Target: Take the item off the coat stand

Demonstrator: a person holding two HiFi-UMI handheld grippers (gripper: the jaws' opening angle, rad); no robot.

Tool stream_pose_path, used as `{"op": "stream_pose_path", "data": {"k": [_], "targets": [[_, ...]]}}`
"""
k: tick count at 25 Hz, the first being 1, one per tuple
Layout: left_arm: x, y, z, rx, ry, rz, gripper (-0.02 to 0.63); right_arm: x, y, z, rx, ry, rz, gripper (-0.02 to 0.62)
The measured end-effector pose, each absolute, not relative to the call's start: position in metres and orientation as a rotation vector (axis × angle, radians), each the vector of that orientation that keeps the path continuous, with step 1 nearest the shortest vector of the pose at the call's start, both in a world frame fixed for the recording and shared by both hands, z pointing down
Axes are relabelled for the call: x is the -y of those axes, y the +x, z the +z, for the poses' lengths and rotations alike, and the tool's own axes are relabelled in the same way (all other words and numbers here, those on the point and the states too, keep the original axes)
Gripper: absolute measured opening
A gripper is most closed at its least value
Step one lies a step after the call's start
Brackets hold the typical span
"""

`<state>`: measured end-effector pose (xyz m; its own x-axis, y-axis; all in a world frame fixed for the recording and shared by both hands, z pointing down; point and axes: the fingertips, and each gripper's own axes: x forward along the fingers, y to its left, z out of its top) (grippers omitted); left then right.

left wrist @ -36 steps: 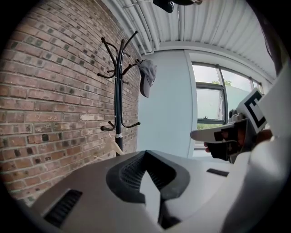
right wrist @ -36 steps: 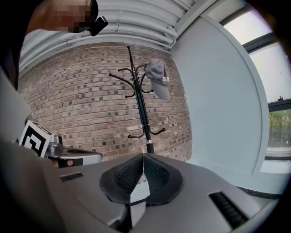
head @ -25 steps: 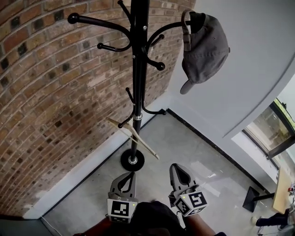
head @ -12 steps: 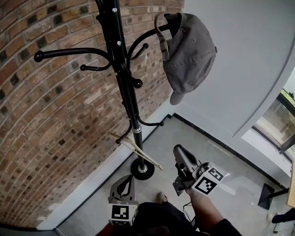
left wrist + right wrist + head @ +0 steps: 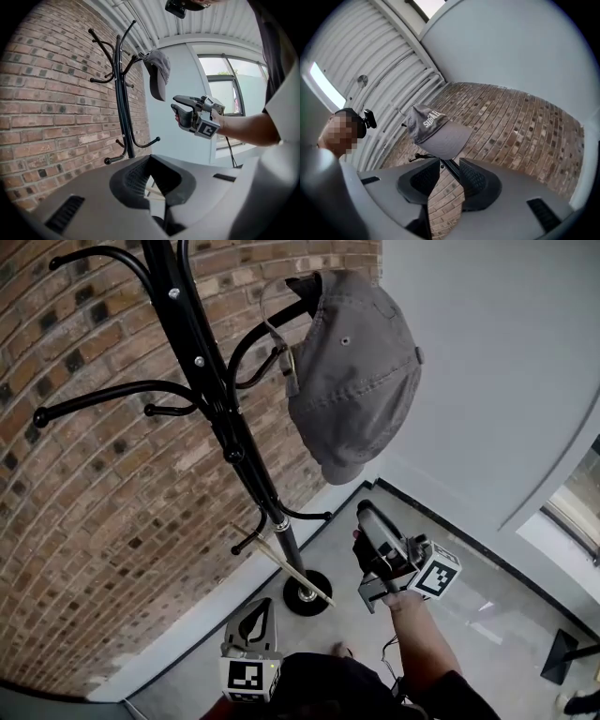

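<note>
A grey cap [image 5: 352, 371] hangs by its back strap on an upper hook of the black coat stand [image 5: 211, 390], its brim pointing down. My right gripper [image 5: 367, 521] is raised below the brim and points up at it, with a clear gap to the cap. Its jaws are opening and nothing is between them. In the right gripper view the cap [image 5: 436, 133] shows just beyond the parted tips of the right gripper [image 5: 450, 164]. My left gripper [image 5: 261, 610] stays low near my body, shut and empty. From the left gripper [image 5: 150, 159] I see the cap [image 5: 158, 77], the stand [image 5: 123, 117] and the right gripper [image 5: 174, 103].
A brick wall [image 5: 84, 521] stands behind the stand and a white wall [image 5: 487, 352] to its right. Thin wooden sticks [image 5: 295, 563] lean near the round base [image 5: 307, 594]. Several bare hooks [image 5: 56, 413] stick out to the left. A window [image 5: 227, 108] lies beyond the right arm.
My right gripper rose from beside the left one toward the cap's brim and its jaws parted. The head view moved closer to the cap. The left gripper stayed low.
</note>
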<state>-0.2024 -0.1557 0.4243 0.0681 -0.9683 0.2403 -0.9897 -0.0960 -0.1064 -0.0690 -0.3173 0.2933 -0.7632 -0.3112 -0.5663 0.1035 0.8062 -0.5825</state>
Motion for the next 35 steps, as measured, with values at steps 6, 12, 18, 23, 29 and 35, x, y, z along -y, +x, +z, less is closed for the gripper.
{"op": "stream_pose_path", "data": {"k": [6, 12, 18, 23, 29, 35], "targets": [[0.174, -0.195, 0.420, 2.115, 2.179, 0.394, 0.032, 0.355, -0.070, 0.279, -2.189, 0.080, -0.874, 0.142], [0.178, -0.197, 0.421, 2.176, 2.107, 0.441, 0.031, 0.366, -0.077, 0.268, -2.056, 0.340, -0.943, 0.154], [0.179, -0.203, 0.422, 2.214, 2.049, 0.449, 0.031, 0.368, -0.080, 0.248, -1.963, 0.495, -0.915, 0.153], [0.178, -0.206, 0.424, 2.228, 2.028, 0.453, 0.031, 0.367, -0.074, 0.234, -1.910, 0.538, -0.869, 0.152], [0.178, -0.206, 0.424, 2.224, 2.046, 0.461, 0.032, 0.344, -0.050, 0.216, -1.861, 0.619, -0.754, 0.085], [0.177, -0.201, 0.424, 2.194, 2.096, 0.458, 0.032, 0.311, -0.021, 0.201, -1.868, 0.648, -0.622, 0.031]]}}
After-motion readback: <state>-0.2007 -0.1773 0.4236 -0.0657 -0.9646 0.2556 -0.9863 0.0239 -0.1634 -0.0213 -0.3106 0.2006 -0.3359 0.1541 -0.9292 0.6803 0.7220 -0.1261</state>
